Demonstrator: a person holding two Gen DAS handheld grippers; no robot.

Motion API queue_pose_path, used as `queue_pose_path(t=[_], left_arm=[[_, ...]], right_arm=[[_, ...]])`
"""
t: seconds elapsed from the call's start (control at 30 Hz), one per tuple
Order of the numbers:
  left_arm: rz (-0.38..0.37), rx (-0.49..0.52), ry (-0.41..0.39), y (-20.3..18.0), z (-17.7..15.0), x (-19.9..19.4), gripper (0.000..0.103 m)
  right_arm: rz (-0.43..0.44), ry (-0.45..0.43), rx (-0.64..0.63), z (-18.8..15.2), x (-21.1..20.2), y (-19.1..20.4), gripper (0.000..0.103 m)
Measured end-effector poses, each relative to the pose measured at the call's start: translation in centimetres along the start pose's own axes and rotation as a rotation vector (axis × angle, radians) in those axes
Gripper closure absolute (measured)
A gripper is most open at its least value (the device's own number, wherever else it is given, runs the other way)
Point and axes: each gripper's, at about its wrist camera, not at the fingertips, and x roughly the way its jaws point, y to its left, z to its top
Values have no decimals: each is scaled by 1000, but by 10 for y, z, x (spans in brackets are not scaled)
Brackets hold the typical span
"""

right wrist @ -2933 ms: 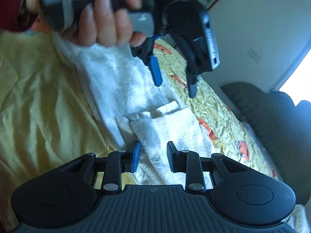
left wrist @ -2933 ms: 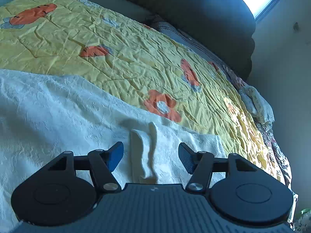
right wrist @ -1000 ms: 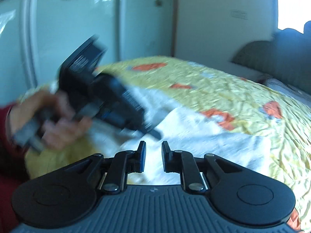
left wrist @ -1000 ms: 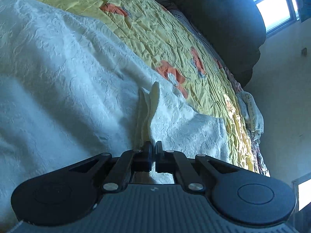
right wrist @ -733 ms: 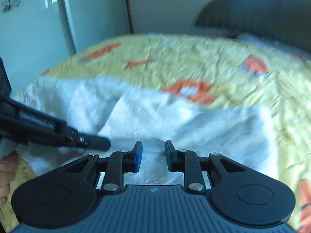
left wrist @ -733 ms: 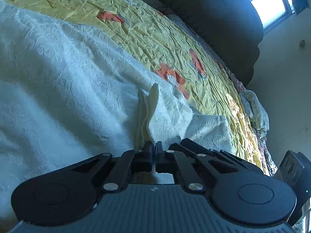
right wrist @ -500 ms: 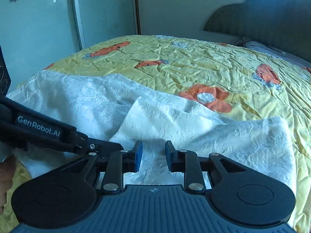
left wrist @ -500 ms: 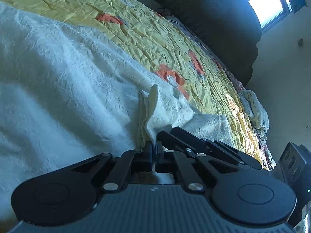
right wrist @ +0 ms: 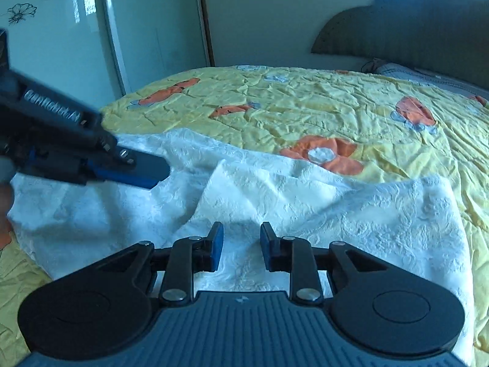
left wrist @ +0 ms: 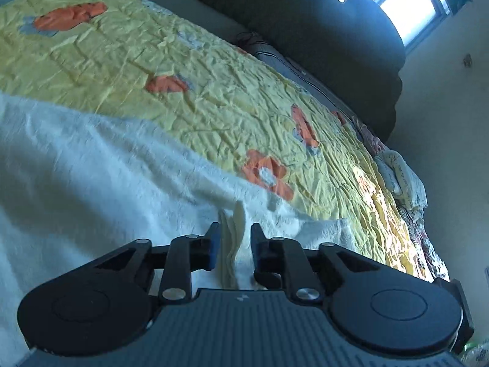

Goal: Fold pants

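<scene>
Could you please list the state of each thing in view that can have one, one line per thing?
Left gripper: open, a raised ridge of cloth between its fingers, not clamped.
Right gripper: open, holding nothing, over the white cloth.
Pants: white, spread on the bed, partly folded with one layer lapped over another.
Bedspread: yellow with orange flowers, spread out, wrinkled.
Wardrobe doors: shut.

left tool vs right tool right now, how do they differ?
The left tool has a raised fold of the white pants standing between its open fingers; the right tool has only flat cloth ahead of its gap. The left tool looks along the bed toward the window; the right tool faces the wardrobe. Both are open, low over the pants.
</scene>
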Motion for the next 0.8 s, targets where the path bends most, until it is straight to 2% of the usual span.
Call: queue_pose_path(t=[0.07,0.1,0.13,0.23,0.37,0.5,0.63,0.67,0.73,0.8], left_arm=[[-64,57,10,-5,16,11,44],[-95,94,25,-8,25,21,39],[-109,113,38,-10,30,29,38],[-170,182,121,-16,42,55,38],[-173,222,186,-17,43,73,39],[-181,246,194,-13,35,77,40],[-204,265,220,-12,25,77,59],[-184,266,225,-11,23,79,59],[-144,296,178,-9,19,78,60],[-144,295,166,-5,18,79,60]], right_arm=[[7,2,-5,-2,0,0,77],[10,-3,-1,-4,1,-1,77],[14,-6,8,-6,1,-2,77],[26,-14,35,-8,-1,-7,77],[17,-19,53,-6,-2,-12,77],[26,-22,85,-6,-2,-18,77],[25,-21,95,-7,-1,-20,77],[24,-21,96,-7,-1,-20,76],[29,-20,97,-7,-1,-20,74],[33,-19,93,-7,0,-20,72]])
